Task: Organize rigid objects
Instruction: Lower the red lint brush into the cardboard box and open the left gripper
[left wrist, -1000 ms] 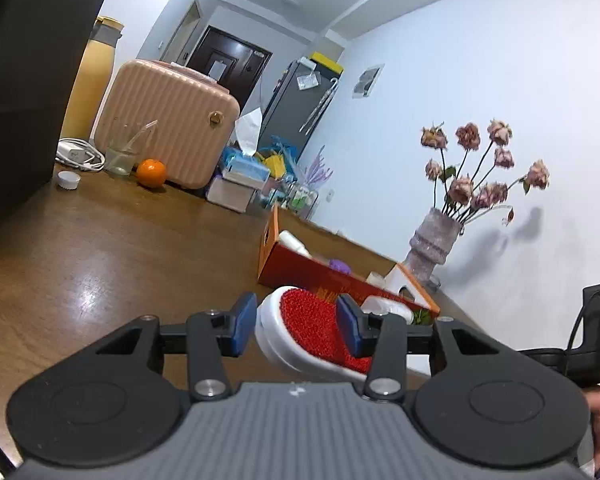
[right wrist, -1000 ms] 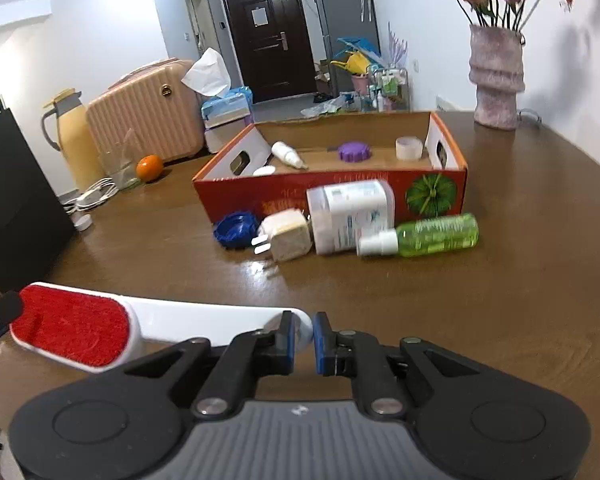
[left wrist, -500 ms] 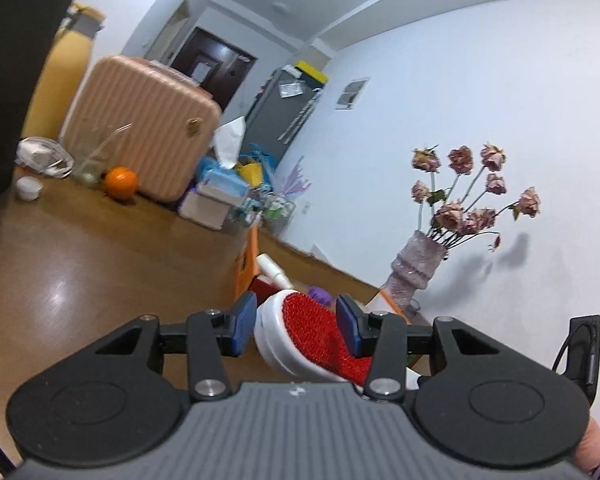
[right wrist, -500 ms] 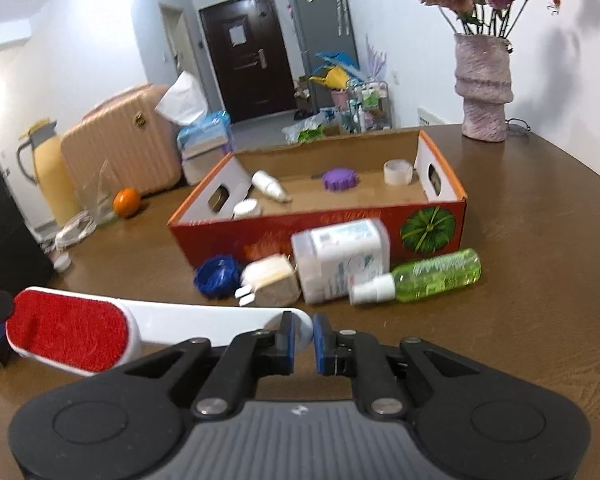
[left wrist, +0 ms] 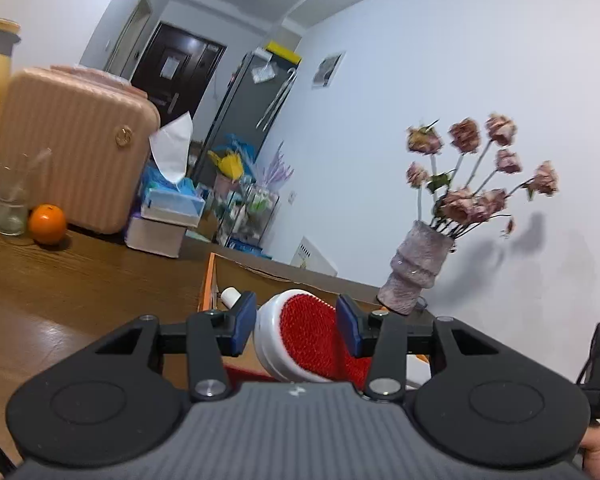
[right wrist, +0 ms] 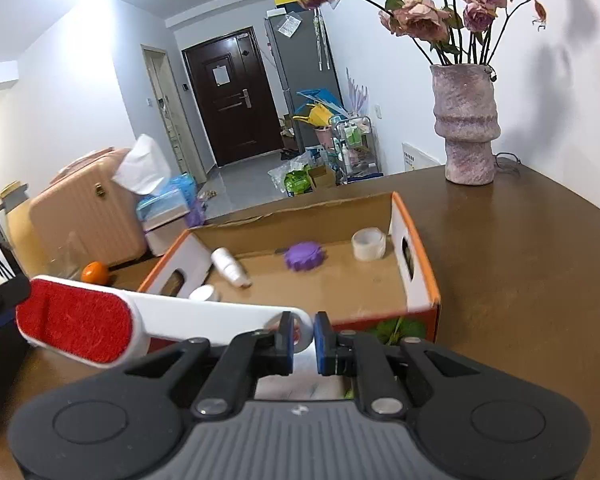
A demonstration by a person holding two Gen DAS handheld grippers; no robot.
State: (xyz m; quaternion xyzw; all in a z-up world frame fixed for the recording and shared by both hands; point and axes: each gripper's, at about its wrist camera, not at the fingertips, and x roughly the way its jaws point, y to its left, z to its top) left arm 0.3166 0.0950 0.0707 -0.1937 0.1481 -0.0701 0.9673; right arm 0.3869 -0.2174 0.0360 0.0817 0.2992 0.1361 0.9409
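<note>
Both grippers carry lint brush (right wrist: 112, 320) closer, now at cardboard box (right wrist: 416, 264) near edge: left gripper (left wrist: 296, 330) clamps red head, right gripper (right wrist: 302, 338) pinches handle tip. Drop-in likely next.

The cardboard box (right wrist: 416, 276) has bare floor mid-front; bottle (right wrist: 229, 267), purple lid (right wrist: 305, 255), tape roll (right wrist: 368, 243) crowd the back.

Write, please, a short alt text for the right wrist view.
The right gripper is shut on the handle end of a white lint brush with a red pad, held above the cardboard box. Inside lie a purple lid, a tape roll and a white bottle.
</note>
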